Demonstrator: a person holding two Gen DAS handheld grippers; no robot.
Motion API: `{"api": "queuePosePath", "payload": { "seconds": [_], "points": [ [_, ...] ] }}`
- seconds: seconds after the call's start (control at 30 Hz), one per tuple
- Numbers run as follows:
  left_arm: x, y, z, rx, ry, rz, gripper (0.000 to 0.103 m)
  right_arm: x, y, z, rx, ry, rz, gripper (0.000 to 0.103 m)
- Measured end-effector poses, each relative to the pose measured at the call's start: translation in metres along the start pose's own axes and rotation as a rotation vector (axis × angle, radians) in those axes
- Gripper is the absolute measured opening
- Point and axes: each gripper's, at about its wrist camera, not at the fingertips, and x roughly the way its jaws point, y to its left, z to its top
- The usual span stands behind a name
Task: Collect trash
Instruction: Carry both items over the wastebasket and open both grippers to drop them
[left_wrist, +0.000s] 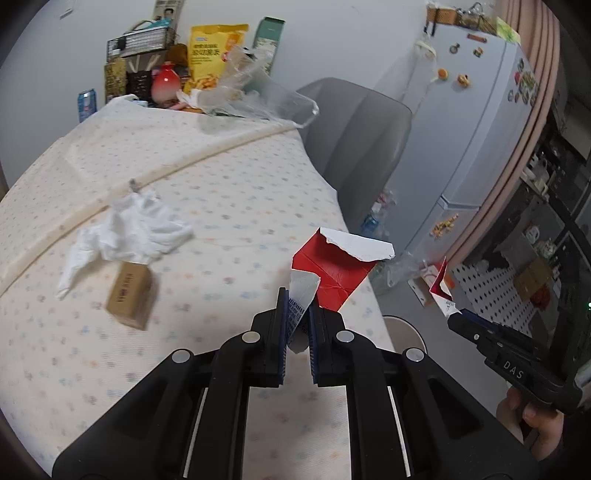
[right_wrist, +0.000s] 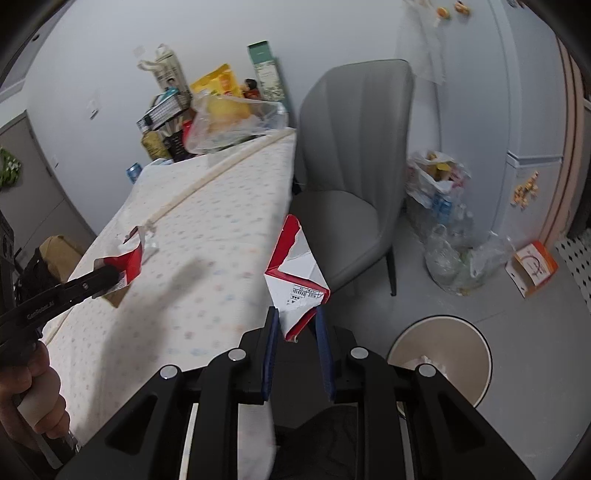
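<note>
My left gripper is shut on a torn red-and-white carton piece, held over the right edge of the dotted tablecloth. My right gripper is shut on a second torn red-and-white carton piece, held beyond the table edge in front of the chair. Each gripper shows in the other's view: the right gripper with its scrap, the left gripper with its scrap. A crumpled white tissue and a small brown box lie on the cloth. A beige round bin stands on the floor, lower right.
A grey chair stands at the table's far side. Plastic bags of bottles and an orange-and-white box sit on the floor by the fridge. Snack bags, a wire basket and a clear plastic bag crowd the table's far end.
</note>
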Motion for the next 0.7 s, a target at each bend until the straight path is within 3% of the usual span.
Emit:
{"api": "queuePosePath", "payload": {
  "seconds": [0.7],
  "points": [
    [0.071, -0.108, 0.011, 0.186, 0.108, -0.049, 0.010, 0.014, -0.143, -0.026, 0.267, -0.003, -0.084, 0.021]
  ]
}}
